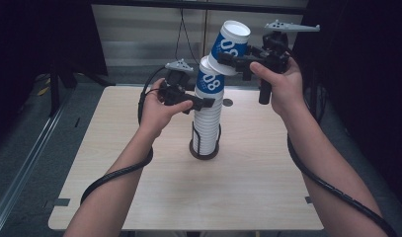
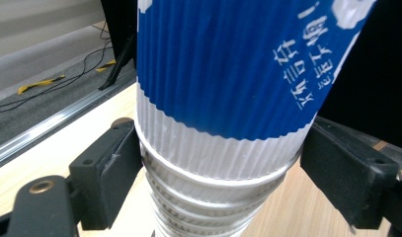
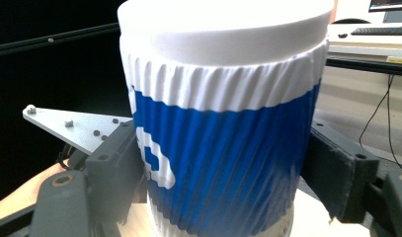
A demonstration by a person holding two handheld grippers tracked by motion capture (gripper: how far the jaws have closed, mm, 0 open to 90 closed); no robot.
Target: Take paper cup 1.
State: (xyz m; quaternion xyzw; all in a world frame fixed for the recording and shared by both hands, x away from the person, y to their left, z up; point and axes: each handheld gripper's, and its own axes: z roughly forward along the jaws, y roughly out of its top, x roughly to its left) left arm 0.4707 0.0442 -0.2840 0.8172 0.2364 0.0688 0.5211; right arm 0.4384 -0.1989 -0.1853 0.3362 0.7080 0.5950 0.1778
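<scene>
Right tongs: clenched across the blue ribbed band of the top cup, one pad on each side, as confirmed in the right gripper view. Left tongs: clenched on the cup stack at the white ribbed skirt of its uppermost cup, just above the nested rims, as confirmed in the left gripper view. Cup stack seated upright in a dark wire holder at the middle of the surface; all cups inverted, closed ends up. Top cup located above and to the right of the stack head, with its long axis tilted away from the vertical axis of the stack and its closed end leaning to the upper right. Open rim of the top cup close against the closed end of the next cup; not possible to tell from the high view whether fully clear of it. Governing relation: stack axis vertical, top cup axis inclined, separation path therefore up and to the right along the inclined axis. Nearer to the top cup: right hand; nearer to the stack: left hand. Judged requirement for the coming move: hold the stack down with the left tongs and draw the top cup clear with the right tongs, without dragging the next cup along.
</scene>
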